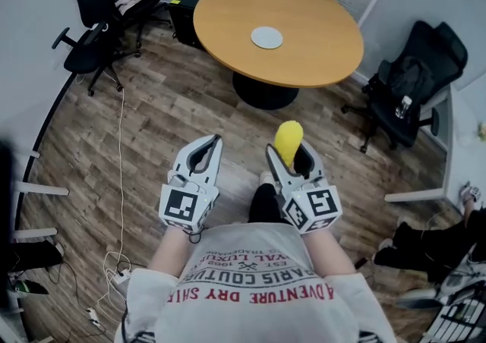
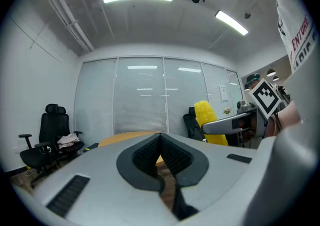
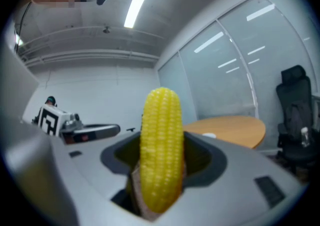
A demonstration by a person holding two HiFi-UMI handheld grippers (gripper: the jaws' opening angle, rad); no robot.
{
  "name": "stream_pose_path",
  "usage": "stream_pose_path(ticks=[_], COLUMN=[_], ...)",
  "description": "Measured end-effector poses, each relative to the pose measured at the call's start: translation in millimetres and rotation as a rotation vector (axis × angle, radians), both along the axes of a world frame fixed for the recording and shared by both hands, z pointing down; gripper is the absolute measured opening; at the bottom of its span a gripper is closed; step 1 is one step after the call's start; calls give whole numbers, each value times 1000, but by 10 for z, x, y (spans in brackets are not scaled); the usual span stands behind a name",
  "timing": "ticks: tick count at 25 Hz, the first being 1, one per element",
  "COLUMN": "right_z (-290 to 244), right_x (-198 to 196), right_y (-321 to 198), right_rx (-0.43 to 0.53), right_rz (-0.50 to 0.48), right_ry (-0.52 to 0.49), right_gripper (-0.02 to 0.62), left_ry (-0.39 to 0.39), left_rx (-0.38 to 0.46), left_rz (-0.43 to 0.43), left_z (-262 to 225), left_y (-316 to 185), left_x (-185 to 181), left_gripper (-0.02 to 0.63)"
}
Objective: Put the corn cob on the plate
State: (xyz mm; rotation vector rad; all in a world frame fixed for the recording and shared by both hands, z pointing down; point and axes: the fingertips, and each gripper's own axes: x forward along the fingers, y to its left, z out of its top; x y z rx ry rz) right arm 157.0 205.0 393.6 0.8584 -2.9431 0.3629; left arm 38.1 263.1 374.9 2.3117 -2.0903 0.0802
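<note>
A yellow corn cob [image 1: 288, 141] stands upright between the jaws of my right gripper [image 1: 291, 158], which is shut on it; the cob [image 3: 161, 152] fills the middle of the right gripper view. My left gripper [image 1: 205, 153] is shut with nothing in it, its pads [image 2: 161, 157] pressed together. Both grippers hover over the wooden floor, well short of the round table [image 1: 304, 30]. A small white plate [image 1: 266, 37] lies near the table's middle, also faintly seen as a pale plate [image 3: 209, 135] on the tabletop. From the left gripper view the cob [image 2: 210, 122] shows to the right.
Black office chairs [image 1: 106, 7] with cloth on one stand at the back left, another chair [image 1: 414, 83] at the right. A cable [image 1: 121, 182] trails across the floor on the left. The table's black pedestal [image 1: 262, 91] stands between me and the tabletop. Glass walls with blinds [image 2: 145, 100] enclose the room.
</note>
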Motion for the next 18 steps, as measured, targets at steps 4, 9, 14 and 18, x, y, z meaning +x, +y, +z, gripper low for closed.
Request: stream_pose_path(ticks=[4,9,14,18], right_z=[-10,-91,-134,-85], right_x=[-91,-173,-227,-229], right_y=[-516,-1233,-1923,-2362], right_rx=[17,25,55,58], right_rz=[-54,-108,-140,-152], right_ry=[9,2,16,26], right_gripper=[265,264,265,265], left_ry=[-22,-18,-14,-28], left_rx=[10,22,39,46], left_rz=[-30,-77,-104,-124], left_z=[-24,-104,-157,-119], left_y=[-491,-1175,-1813,-2230], left_x=[-42,-67,-86,-135], left_gripper=[32,32,32,32])
